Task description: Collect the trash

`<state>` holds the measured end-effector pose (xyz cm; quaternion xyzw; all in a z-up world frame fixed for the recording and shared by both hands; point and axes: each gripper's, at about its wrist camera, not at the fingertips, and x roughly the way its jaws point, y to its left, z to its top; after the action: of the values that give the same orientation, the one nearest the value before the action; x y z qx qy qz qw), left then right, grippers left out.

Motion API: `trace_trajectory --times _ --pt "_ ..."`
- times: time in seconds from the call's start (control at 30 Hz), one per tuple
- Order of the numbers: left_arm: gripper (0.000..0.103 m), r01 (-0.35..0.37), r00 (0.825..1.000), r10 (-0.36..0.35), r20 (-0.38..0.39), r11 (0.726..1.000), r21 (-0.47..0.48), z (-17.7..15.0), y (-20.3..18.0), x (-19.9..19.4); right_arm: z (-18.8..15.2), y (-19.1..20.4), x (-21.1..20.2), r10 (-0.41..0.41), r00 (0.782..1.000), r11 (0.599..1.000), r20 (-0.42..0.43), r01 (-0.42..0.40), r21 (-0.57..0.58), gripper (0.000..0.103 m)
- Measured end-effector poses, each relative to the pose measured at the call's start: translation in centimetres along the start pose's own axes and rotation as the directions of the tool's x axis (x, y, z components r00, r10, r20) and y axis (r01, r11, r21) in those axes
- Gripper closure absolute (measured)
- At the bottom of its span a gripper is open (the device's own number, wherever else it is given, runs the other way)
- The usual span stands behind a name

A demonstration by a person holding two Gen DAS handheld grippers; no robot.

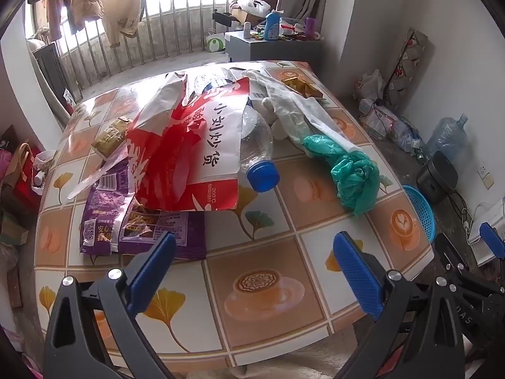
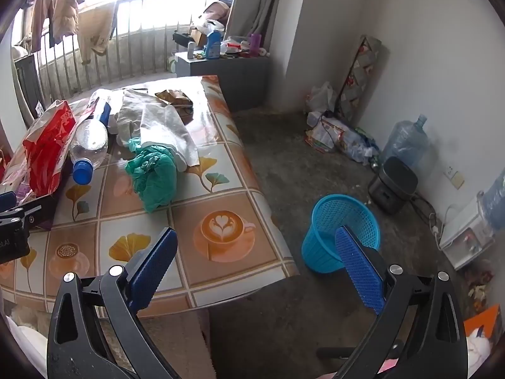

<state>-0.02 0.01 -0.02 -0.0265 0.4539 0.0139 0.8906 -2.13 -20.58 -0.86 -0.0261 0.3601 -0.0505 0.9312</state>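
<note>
Left wrist view: left gripper (image 1: 254,263) nearest, ribbed blue pads spread wide, nothing between, above the glossy tablecloth (image 1: 284,309) printed with latte cups and ginkgo leaves. Just ahead of its left finger a flat purple foil snack packet (image 1: 142,230) with QR code and barcode; beyond that a crumpled red-and-white paper bag (image 1: 189,154) reading 小刘炒货. Ahead centre, a clear crushed plastic bottle (image 1: 257,145), blue cap toward the claw. Ahead right, a wadded green plastic bag (image 1: 353,170) touching a white wrinkled plastic sheet (image 1: 300,110). Right wrist view: right gripper (image 2: 255,259) nearest, pads also spread, empty, over the table's right edge. Just behind its right finger on the concrete floor, a round blue mesh basket (image 2: 334,221). Green bag (image 2: 154,170) and bottle (image 2: 90,145) ahead left.
</note>
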Motion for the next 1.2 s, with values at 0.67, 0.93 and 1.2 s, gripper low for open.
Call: trace_trajectory --times 0.67,0.93,1.2 --pt "0.006 -0.003 1.000 0.003 0.008 1.000 -0.002 -0.28 0.38 0.05 0.03 -0.07 0.01 -0.005 1.000 1.000 0.000 0.005 0.004 0.008" --pt "0.006 -0.004 1.000 0.004 0.008 1.000 0.000 -0.19 0.31 0.01 0.02 -0.06 -0.04 -0.004 1.000 1.000 -0.001 0.004 0.004 0.008" --pt "0.006 -0.005 1.000 0.005 0.008 1.000 0.002 -0.23 0.31 0.04 0.00 -0.02 -0.02 -0.005 1.000 1.000 -0.001 0.005 0.005 0.008"
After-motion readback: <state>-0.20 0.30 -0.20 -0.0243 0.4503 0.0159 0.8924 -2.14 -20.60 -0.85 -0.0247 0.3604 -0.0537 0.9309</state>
